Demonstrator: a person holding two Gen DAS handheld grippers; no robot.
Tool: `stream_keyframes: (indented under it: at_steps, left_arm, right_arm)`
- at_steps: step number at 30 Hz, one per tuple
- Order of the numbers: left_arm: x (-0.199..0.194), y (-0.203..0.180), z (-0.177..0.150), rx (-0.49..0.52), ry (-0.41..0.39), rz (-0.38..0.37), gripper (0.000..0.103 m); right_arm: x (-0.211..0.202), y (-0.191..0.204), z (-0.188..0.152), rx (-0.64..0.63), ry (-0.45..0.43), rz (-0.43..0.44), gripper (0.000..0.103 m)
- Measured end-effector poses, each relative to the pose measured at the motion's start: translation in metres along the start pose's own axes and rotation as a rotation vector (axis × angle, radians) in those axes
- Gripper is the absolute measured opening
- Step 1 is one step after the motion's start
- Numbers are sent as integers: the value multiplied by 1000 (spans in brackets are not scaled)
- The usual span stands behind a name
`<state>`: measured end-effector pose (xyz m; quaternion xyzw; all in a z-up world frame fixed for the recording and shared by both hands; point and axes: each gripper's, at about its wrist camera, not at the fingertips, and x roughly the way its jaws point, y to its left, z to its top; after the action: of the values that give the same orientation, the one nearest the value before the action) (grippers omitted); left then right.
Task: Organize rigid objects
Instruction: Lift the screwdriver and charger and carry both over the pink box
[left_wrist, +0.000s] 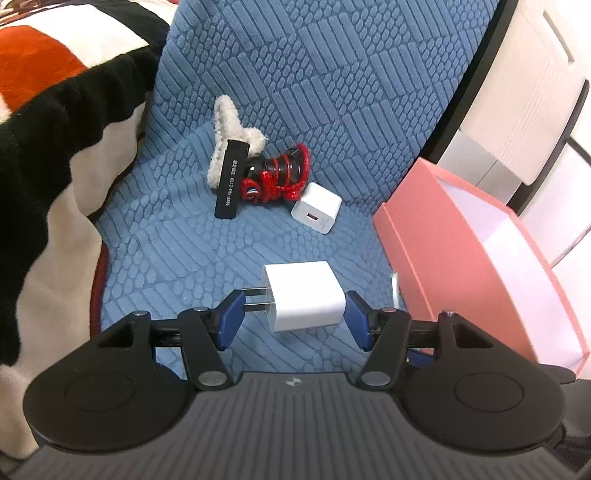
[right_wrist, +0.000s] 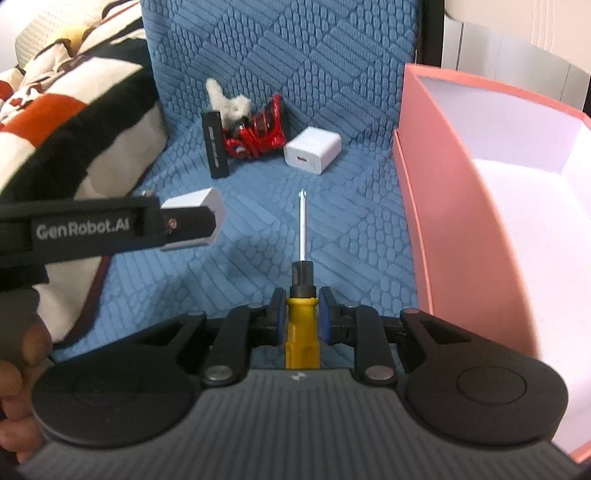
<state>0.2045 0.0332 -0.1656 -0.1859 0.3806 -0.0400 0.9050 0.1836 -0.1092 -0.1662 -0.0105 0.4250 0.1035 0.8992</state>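
My left gripper (left_wrist: 293, 314) is shut on a white plug charger (left_wrist: 303, 295), prongs against the left pad, held just above the blue cushion. It also shows in the right wrist view (right_wrist: 195, 218). My right gripper (right_wrist: 303, 314) is shut on the yellow handle of a screwdriver (right_wrist: 302, 291), its shaft pointing forward. A second white charger (left_wrist: 316, 208) (right_wrist: 313, 149) lies farther back, beside a red-and-black item (left_wrist: 280, 177) (right_wrist: 258, 138), a black bar (left_wrist: 231, 179) (right_wrist: 215, 146) and a fluffy grey clip (left_wrist: 231, 136).
An open pink box (right_wrist: 436, 184) with a white inside stands on the right, also in the left wrist view (left_wrist: 436, 258). A striped blanket (left_wrist: 48, 147) lies on the left. The blue textured cushion (right_wrist: 258, 229) rises into a backrest behind.
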Motion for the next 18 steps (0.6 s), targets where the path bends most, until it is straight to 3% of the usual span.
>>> stream_keyframes:
  at_steps: [18]
  left_arm:
    - [-76, -30, 27, 28, -121, -18, 65]
  right_arm:
    - [-82, -20, 40, 34, -111, 85, 22]
